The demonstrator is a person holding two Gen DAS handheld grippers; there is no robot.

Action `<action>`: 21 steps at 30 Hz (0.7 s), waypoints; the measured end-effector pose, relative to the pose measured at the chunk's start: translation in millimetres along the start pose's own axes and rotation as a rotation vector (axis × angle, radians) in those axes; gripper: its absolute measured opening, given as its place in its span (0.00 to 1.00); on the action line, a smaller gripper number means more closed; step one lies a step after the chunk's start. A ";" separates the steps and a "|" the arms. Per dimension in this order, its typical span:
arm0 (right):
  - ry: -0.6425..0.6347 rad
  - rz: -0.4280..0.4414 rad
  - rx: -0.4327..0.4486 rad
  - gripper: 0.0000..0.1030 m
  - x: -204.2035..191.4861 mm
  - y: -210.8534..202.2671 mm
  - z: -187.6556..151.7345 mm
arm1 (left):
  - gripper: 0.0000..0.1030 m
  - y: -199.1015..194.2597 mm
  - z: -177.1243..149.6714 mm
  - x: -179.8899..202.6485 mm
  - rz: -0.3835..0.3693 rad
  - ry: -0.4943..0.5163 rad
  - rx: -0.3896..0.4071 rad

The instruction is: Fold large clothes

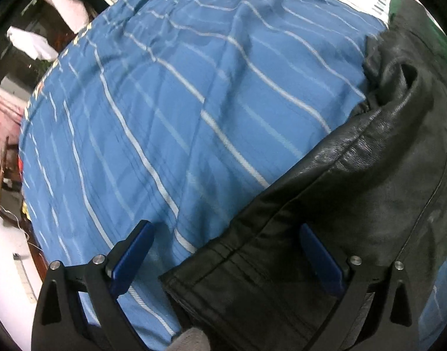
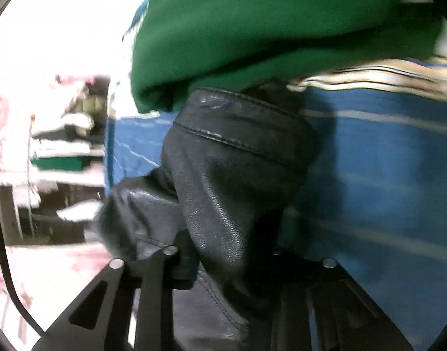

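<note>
A black leather garment [image 1: 355, 193] lies on a blue bedspread with white stripes [image 1: 170, 102], running from the lower middle to the upper right of the left wrist view. My left gripper [image 1: 226, 242] is open, its blue pads [image 1: 132, 254] straddling the garment's near hem just above it. In the right wrist view the same black leather [image 2: 232, 169] bunches up between the fingers of my right gripper [image 2: 223, 251], which is shut on it; the fingertips are hidden under the leather.
A green cloth [image 2: 267, 29] lies on the bed just beyond the leather. A cream striped fabric edge [image 2: 384, 79] runs along the blue bedspread [image 2: 384, 175]. Shelves with stacked items [image 2: 68, 146] stand at left, beyond the bed's edge.
</note>
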State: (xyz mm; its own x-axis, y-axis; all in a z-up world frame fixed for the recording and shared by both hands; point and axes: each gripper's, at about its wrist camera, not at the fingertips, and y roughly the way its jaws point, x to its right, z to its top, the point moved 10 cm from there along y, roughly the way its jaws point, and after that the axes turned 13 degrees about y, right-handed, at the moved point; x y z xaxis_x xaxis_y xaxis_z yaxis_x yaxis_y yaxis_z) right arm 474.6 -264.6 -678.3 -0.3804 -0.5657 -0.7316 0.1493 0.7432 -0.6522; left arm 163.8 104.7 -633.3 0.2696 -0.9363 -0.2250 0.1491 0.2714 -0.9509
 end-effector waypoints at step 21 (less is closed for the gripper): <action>0.455 -0.479 0.309 0.56 259.9 -301.1 -188.5 | 1.00 -71.4 19.0 77.1 0.032 0.183 0.035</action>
State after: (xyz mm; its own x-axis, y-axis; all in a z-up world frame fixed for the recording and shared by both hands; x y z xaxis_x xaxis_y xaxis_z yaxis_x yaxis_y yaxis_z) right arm 158.8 -568.0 -634.7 -0.8005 -0.5486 -0.2411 0.0970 0.2785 -0.9555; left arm 192.1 17.4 -578.8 0.0974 -0.9511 -0.2931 0.1770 0.3063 -0.9353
